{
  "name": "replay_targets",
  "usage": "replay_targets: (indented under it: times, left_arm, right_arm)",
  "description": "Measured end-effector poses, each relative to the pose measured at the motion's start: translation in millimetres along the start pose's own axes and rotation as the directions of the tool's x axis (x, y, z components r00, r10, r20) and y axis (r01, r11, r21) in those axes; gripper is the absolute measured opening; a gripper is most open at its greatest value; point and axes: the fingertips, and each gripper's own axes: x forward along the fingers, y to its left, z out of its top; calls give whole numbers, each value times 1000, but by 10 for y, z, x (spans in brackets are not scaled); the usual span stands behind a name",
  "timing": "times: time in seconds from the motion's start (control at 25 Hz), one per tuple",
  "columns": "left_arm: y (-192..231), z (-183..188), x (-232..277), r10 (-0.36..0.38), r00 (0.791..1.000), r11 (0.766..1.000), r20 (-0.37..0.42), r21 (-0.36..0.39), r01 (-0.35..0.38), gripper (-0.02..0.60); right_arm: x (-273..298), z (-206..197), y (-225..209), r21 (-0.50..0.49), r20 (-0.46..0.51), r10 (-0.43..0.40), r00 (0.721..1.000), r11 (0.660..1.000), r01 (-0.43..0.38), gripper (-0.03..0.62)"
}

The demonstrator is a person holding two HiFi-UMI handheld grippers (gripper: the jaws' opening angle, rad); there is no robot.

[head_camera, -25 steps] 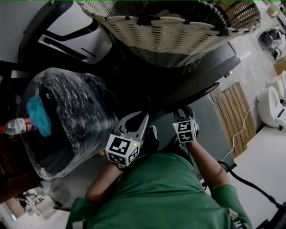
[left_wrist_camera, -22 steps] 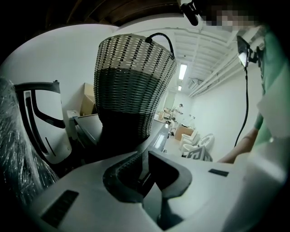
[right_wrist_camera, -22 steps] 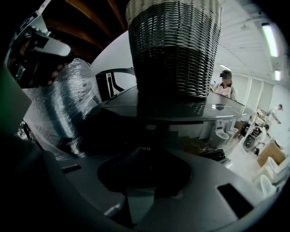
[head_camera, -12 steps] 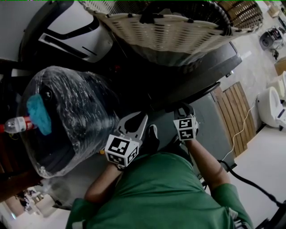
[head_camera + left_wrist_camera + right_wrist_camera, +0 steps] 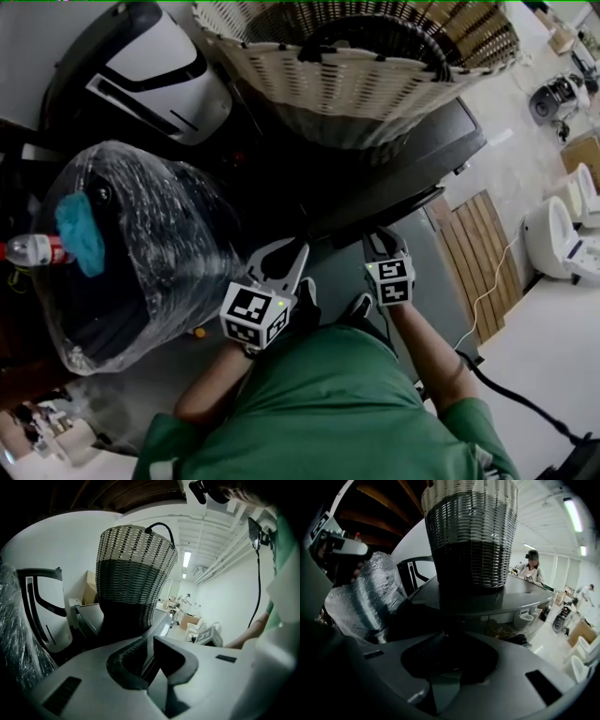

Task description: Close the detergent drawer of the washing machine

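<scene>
The dark washing machine [image 5: 441, 150] stands ahead with a wicker basket [image 5: 356, 56] on its lid. Both grippers are at its upper front edge. I cannot make out the detergent drawer in the dark strip [image 5: 375, 211] under the lid. My left gripper [image 5: 281, 248] points at that strip from the left, jaws a little apart and empty [image 5: 150, 656]. My right gripper [image 5: 382, 239] is close under the lid's edge, jaws wide with only the dark front showing between them [image 5: 450, 658]. The machine's lid [image 5: 525, 597] and the basket [image 5: 471, 536] fill the right gripper view.
A plastic-wrapped black bin [image 5: 141, 253] with a blue cloth [image 5: 80, 234] stands close on the left, a bottle [image 5: 28, 248] beside it. A white and black appliance [image 5: 155, 66] lies behind. A slatted wooden mat [image 5: 473, 253], a toilet [image 5: 553, 225] and a black cable [image 5: 506, 394] are on the right.
The head view has drifted a little. Both grippers stay at the machine's front edge, the right one lifted slightly toward the lid. The left has not moved.
</scene>
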Motion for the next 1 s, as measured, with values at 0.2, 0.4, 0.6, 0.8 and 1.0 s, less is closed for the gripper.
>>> replay_targets:
  times: [0.2, 0.4, 0.6, 0.8, 1.0]
  left_arm:
    - [-6, 132, -5, 12, 999, 1000, 41, 12, -13, 57]
    - [-129, 440, 1, -2, 994, 999, 109, 37, -2, 57]
    - [-355, 876, -72, -35, 977, 997, 209, 71, 21, 57]
    - [-616, 1352, -269, -62, 946, 991, 319, 130, 21, 57]
    - [-850, 1759, -506, -85, 897, 977, 434, 213, -10, 57]
  right_arm:
    - [-626, 585, -151, 62, 169, -34, 985, 998, 24, 89]
    - [-1380, 1346, -290, 76, 384, -83, 919, 995, 58, 77]
    - [-2091, 1883, -299, 60, 527, -120, 842, 993, 104, 57]
    - [-2646, 2212, -190, 6, 628, -97, 772, 993, 120, 43]
    - [-3034, 2392, -66, -62, 690, -69, 721, 986, 154, 41]
